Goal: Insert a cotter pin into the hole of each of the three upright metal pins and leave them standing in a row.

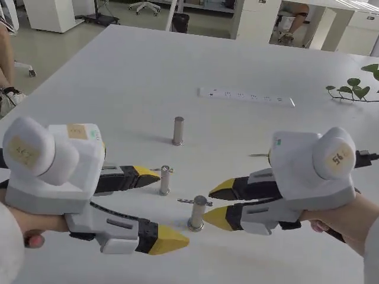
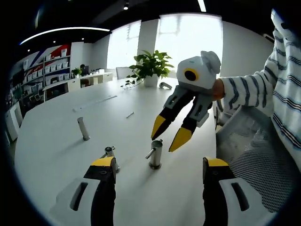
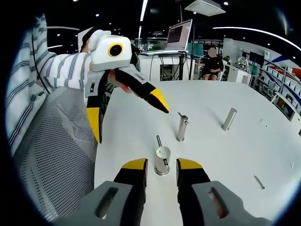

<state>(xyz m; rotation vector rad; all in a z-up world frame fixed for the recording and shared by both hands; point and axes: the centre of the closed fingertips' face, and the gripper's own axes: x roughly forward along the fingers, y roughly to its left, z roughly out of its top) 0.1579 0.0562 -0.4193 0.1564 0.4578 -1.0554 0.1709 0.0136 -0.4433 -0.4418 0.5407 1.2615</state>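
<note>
Three upright metal pins stand in a slanting row on the white table (image 1: 118, 89). The far pin (image 1: 178, 131) (image 2: 83, 128) (image 3: 229, 119) has no cotter pin through it. A cotter pin crosses the top of the middle pin (image 1: 165, 180) (image 2: 111, 155) (image 3: 182, 127), and another crosses the near pin (image 1: 197, 213) (image 2: 155, 154) (image 3: 162, 160). A loose cotter pin (image 1: 259, 155) (image 2: 130, 115) (image 3: 258, 181) lies on the table. My left gripper (image 1: 166, 207) (image 2: 157, 165) is open wide, straddling the middle pin's side. My right gripper (image 1: 210, 204) (image 3: 162, 165) is open, its tips just right of the near pin.
A white power strip (image 1: 246, 96) lies beyond the pins, and a small plant (image 1: 355, 89) is at the table's right edge. A person's leg (image 1: 6, 65) shows off the left edge. An office chair (image 1: 144, 7) stands past the far end.
</note>
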